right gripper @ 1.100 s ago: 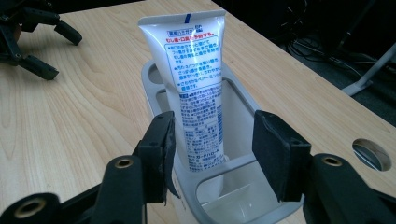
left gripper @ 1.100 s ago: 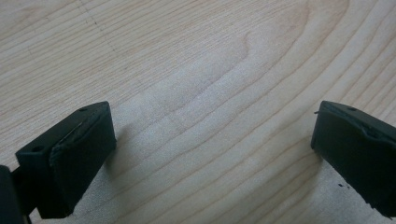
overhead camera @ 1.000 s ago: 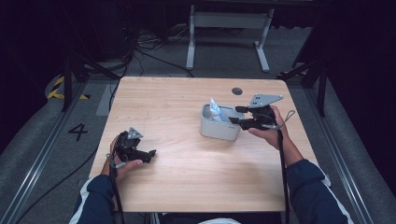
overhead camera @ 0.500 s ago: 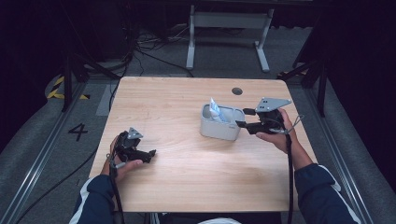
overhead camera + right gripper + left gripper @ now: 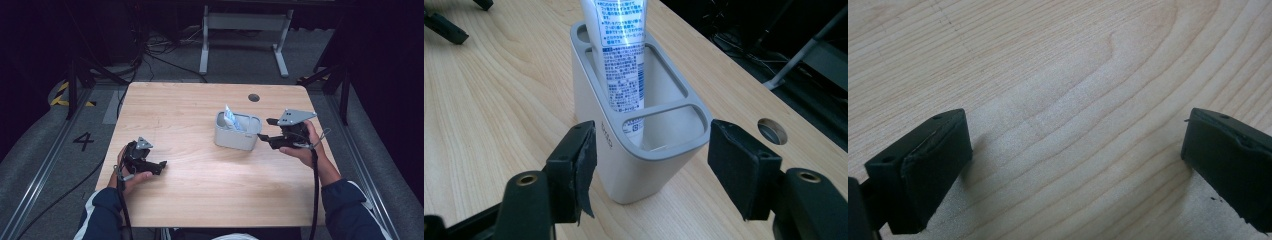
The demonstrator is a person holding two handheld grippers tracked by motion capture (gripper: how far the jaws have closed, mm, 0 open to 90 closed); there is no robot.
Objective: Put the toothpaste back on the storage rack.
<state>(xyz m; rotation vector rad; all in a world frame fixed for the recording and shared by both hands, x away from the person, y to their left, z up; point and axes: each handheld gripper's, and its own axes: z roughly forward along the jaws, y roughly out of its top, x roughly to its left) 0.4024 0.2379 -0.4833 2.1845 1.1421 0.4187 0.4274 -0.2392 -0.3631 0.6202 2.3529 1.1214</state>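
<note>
A grey-white holder (image 5: 237, 132) (image 5: 634, 155) with a divided top stands right of the table's middle. A white and blue tube (image 5: 231, 120) (image 5: 620, 55) stands upright in its far compartment. My right gripper (image 5: 268, 132) (image 5: 651, 165) is open just right of the holder, one jaw on each side of its near end, not touching it. My left gripper (image 5: 159, 165) (image 5: 1073, 165) rests low over bare wood at the table's front left, open with nothing between its jaws.
The wooden table (image 5: 190, 200) has a round hole (image 5: 254, 97) (image 5: 772, 131) behind the holder. A metal stand (image 5: 242, 30) and cables lie on the dark floor beyond the far edge. Floor rails run along both sides.
My right gripper has drawn back to the right from the holder, letting it go, and its jaws now stand apart. The left gripper has not moved.
</note>
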